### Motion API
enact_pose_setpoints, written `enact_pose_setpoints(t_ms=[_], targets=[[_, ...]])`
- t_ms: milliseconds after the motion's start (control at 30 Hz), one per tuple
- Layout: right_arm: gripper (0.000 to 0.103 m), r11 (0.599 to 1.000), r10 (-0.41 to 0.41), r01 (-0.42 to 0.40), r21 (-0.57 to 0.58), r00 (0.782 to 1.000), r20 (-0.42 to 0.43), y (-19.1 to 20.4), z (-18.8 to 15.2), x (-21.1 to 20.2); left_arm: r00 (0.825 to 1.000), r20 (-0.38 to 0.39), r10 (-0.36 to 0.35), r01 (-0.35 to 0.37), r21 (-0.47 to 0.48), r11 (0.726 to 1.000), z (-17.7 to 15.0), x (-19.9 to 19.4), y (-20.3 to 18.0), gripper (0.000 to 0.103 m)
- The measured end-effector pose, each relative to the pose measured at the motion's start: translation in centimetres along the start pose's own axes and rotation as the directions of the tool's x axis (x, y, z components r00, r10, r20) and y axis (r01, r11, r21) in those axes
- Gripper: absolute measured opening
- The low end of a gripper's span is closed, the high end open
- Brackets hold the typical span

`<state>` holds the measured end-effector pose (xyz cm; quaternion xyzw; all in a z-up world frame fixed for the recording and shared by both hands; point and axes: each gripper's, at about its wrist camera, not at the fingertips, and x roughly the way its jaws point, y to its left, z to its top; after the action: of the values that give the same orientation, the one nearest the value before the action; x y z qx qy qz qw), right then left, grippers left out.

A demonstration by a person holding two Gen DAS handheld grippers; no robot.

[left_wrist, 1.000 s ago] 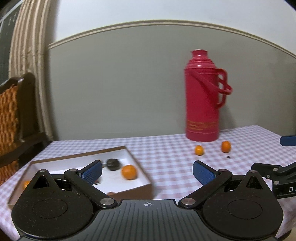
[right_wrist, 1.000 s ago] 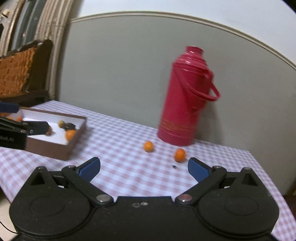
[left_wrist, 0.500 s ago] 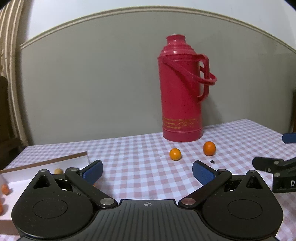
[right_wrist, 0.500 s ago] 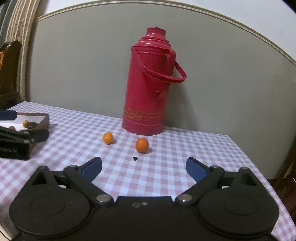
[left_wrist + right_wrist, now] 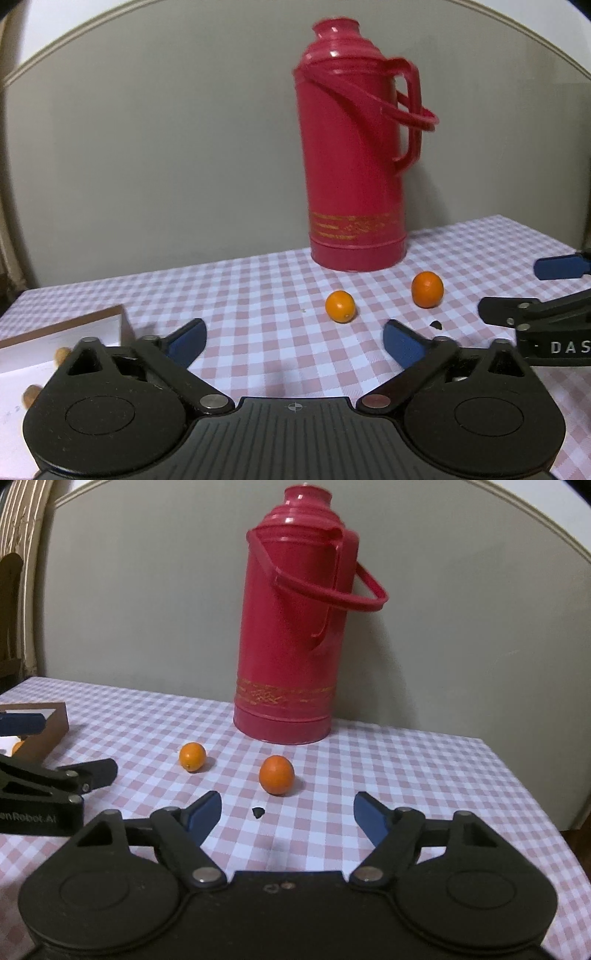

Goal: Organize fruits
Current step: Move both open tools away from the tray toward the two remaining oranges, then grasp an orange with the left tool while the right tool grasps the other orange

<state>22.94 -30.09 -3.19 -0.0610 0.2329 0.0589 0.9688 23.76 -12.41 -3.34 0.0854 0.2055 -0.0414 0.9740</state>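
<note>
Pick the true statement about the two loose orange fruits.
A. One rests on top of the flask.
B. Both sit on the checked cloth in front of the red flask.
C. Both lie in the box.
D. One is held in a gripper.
B: both orange fruits sit on the checked cloth, in front of the red flask, untouched.

You have bare pink-checked tablecloth (image 5: 369, 760) ahead to pass over; the tall red plastic thermos flask (image 5: 291, 627) blocks the back.

Red thermos (image 5: 354, 155) on checked tablecloth (image 5: 258, 288)
</note>
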Motion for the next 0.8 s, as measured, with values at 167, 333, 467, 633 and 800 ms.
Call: enact_pose_setpoints(t_ms=[167, 333, 467, 633, 800], targets=[[0.065, 0.999, 0.022, -0.023, -0.04, 0.999, -0.029, -0.2, 0.6, 2.9, 1.0, -0.029, -0.004, 0.004, 0.011, 1.0, 1.0, 3.1, -0.7, 0.085], [0.063, 0.998, 0.041, -0.044, -0.043, 0.997, -0.065, -0.5, 0.7, 5.8, 0.998, -0.057, -0.022, 0.023, 0.024, 0.999, 1.2, 6.2, -1.8, 0.085], [0.049, 0.998, 0.05, -0.054, -0.044, 0.994, -0.097, -0.8, 0.8, 8.2, 0.994, -0.099, -0.035, 0.036, 0.009, 0.999, 1.3, 8.7, -2.4, 0.082], [0.043, 0.996, 0.068, -0.076, -0.056, 0.989, -0.131, -1.0, 0.9, 10.3, 0.988, -0.144, -0.06, 0.062, 0.003, 0.998, 1.5, 10.7, -2.7, 0.075], [0.042, 0.993, 0.092, -0.102, -0.065, 0.986, -0.142, -1.2, 1.7, 11.8, 0.981, -0.177, -0.078, 0.078, -0.009, 0.997, 1.9, 12.2, -2.9, 0.058]])
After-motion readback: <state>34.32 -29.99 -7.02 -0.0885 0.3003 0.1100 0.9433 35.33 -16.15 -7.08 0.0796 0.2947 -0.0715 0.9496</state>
